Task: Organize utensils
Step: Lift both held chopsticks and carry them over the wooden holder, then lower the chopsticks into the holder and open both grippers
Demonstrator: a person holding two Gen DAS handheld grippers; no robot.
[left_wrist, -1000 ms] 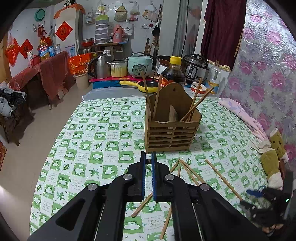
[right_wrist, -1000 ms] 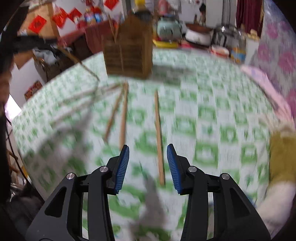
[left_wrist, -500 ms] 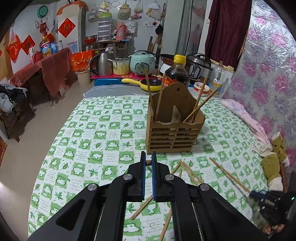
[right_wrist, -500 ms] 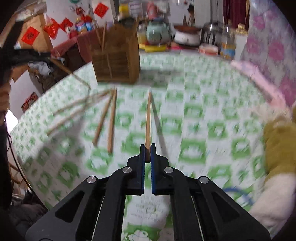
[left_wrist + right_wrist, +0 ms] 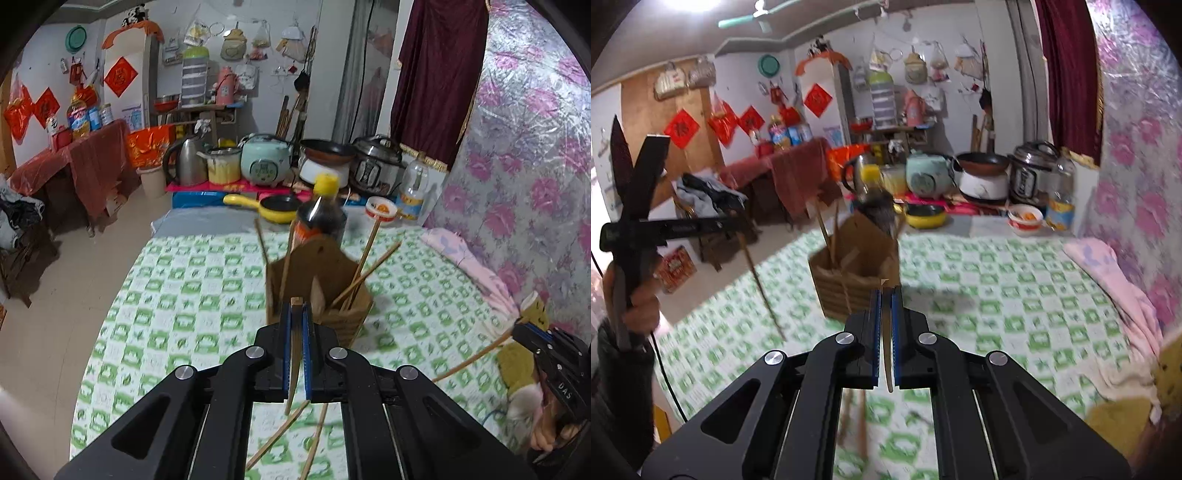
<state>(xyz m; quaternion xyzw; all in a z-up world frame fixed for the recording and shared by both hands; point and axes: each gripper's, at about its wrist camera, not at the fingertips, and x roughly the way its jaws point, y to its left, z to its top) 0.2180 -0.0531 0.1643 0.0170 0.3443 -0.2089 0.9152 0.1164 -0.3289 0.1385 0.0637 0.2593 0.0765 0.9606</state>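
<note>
About half done, I judge: four brown wooden chopsticks [image 5: 364, 273] stand in the slatted wooden holder [image 5: 347, 314] at 12 o'clock, each pair of tongs, left [image 5: 295, 325] and right [image 5: 885, 310], is clamped on another, and at least two lie on the green-checked table [image 5: 184, 295] at 6 o'clock.

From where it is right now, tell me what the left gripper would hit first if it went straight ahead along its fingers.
Most likely the wooden utensil holder. The left gripper, shut on a chopstick, points straight at the holder's near wall, with nothing visible between them. Motion blur leaves the depth unclear.
</note>
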